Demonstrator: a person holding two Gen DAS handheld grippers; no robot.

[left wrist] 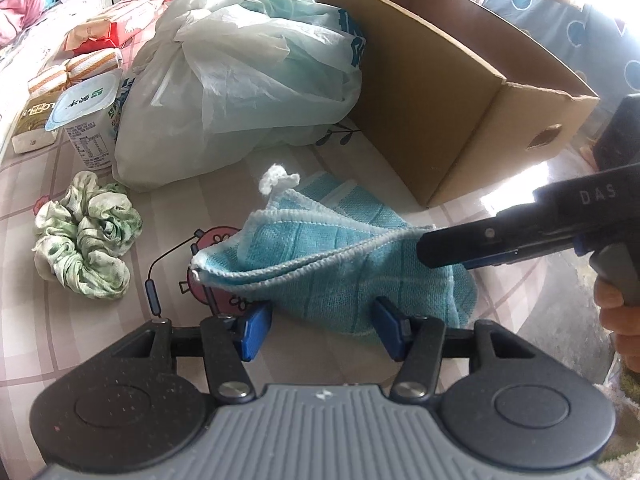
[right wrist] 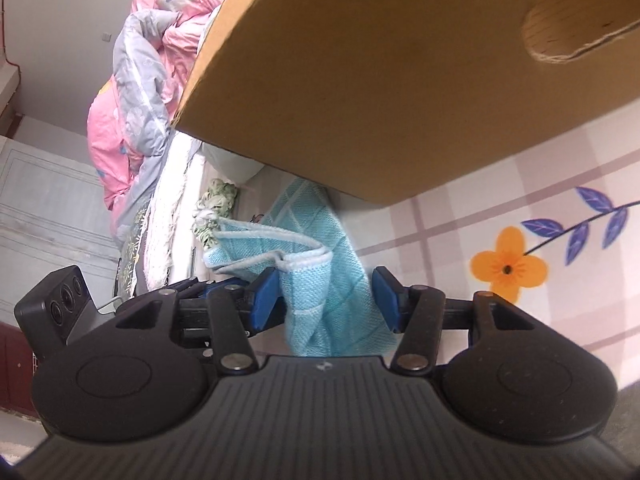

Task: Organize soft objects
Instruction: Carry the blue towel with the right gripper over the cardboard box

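Observation:
A light blue knitted cloth (left wrist: 320, 264) lies folded on the checked tablecloth, its upper layer raised. My left gripper (left wrist: 318, 332) is open, its blue pads either side of the cloth's near edge. My right gripper (right wrist: 326, 300) is open with the cloth (right wrist: 328, 272) between its pads; in the left wrist view it (left wrist: 436, 250) reaches in from the right at the cloth's raised edge. A green and white scrunchie (left wrist: 86, 236) lies to the left. A cardboard box (left wrist: 448, 92) stands behind the cloth.
A white plastic bag (left wrist: 248, 76) sits behind the cloth, left of the box. A yoghurt cup (left wrist: 86, 120) and snack packets (left wrist: 76, 68) stand at the far left. In the right wrist view the box (right wrist: 380, 80) looms close above, with bedding (right wrist: 136, 100) at the left.

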